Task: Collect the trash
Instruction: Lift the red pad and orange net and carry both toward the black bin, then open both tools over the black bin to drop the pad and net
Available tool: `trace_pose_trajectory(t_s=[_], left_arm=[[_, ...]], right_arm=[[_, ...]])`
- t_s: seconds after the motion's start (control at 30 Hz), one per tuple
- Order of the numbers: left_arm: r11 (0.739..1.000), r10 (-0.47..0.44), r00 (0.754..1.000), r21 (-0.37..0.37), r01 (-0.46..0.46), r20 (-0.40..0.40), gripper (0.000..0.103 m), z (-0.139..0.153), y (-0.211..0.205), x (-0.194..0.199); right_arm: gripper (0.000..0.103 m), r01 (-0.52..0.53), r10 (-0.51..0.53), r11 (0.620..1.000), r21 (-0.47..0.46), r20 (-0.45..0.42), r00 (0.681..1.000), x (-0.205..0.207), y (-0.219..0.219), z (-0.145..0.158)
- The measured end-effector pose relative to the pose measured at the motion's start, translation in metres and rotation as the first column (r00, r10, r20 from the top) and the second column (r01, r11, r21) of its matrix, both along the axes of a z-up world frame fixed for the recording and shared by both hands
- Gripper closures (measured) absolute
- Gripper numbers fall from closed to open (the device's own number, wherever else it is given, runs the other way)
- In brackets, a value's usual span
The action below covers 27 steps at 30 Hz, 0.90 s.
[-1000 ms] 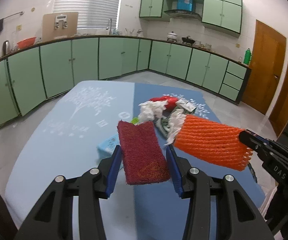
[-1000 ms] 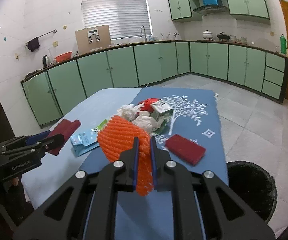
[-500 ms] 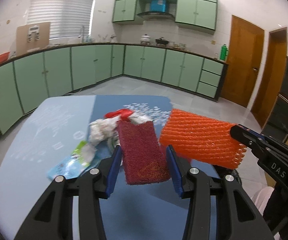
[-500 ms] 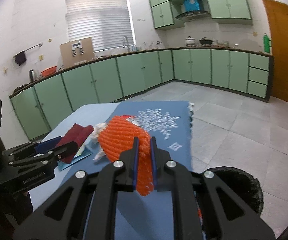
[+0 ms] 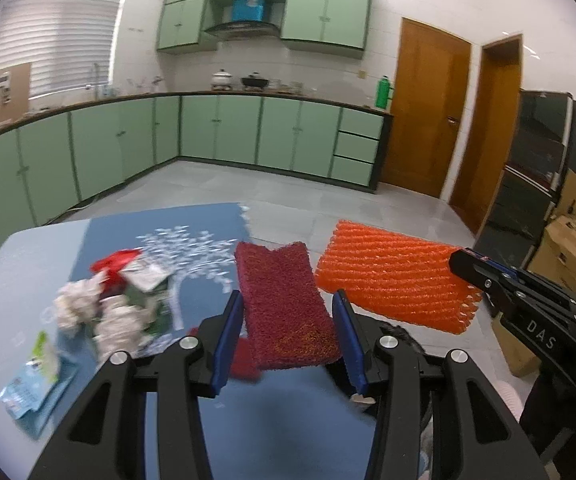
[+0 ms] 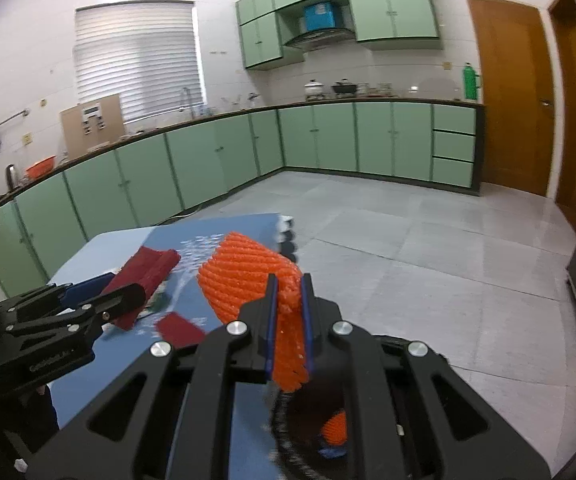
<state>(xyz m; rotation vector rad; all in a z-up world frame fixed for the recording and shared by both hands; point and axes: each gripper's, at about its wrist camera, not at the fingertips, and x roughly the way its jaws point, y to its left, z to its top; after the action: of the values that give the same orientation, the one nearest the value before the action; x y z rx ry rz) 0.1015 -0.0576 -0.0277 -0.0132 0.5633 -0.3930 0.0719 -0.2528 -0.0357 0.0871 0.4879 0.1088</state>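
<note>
My left gripper is shut on a dark red scouring pad and holds it in the air over the table's right end. My right gripper is shut on an orange foam net, which shows to the right in the left wrist view. A black trash bin sits on the floor just under the right gripper, with something orange inside. A pile of crumpled tissues, a red wrapper and a small carton lies on the blue table.
A second red pad lies on the table near its right edge. A blue packet lies at the table's front left. Green cabinets line the far walls. Cardboard boxes stand on the floor at right.
Both grippers have swung right with their loads, from over the table toward its right end. The bin now sits directly under the right gripper.
</note>
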Motion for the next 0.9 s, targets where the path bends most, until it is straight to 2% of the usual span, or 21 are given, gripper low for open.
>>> trace_pose_trajectory(t_s=[0.3, 0.53, 0.9], left_arm=[[0.994, -0.106, 0.994, 0.002, 0.106, -0.020, 0.058, -0.009, -0.059, 0.021], [0.985, -0.168, 0.985, 0.015, 0.169, -0.048, 0.058, -0.025, -0.102, 0.036], [0.977, -0.208, 0.970, 0.029, 0.213, -0.121, 0.056, -0.053, -0.132, 0.061]], right_arm=[[0.093, 0.116, -0.116, 0.993, -0.008, -0.025, 0.993, -0.003, -0.057, -0.019], [0.093, 0.184, -0.185, 0.983, -0.021, -0.059, 0.981, 0.004, -0.085, -0.037], [0.090, 0.248, -0.247, 0.969, -0.011, -0.146, 0.958, 0.021, -0.107, -0.071]])
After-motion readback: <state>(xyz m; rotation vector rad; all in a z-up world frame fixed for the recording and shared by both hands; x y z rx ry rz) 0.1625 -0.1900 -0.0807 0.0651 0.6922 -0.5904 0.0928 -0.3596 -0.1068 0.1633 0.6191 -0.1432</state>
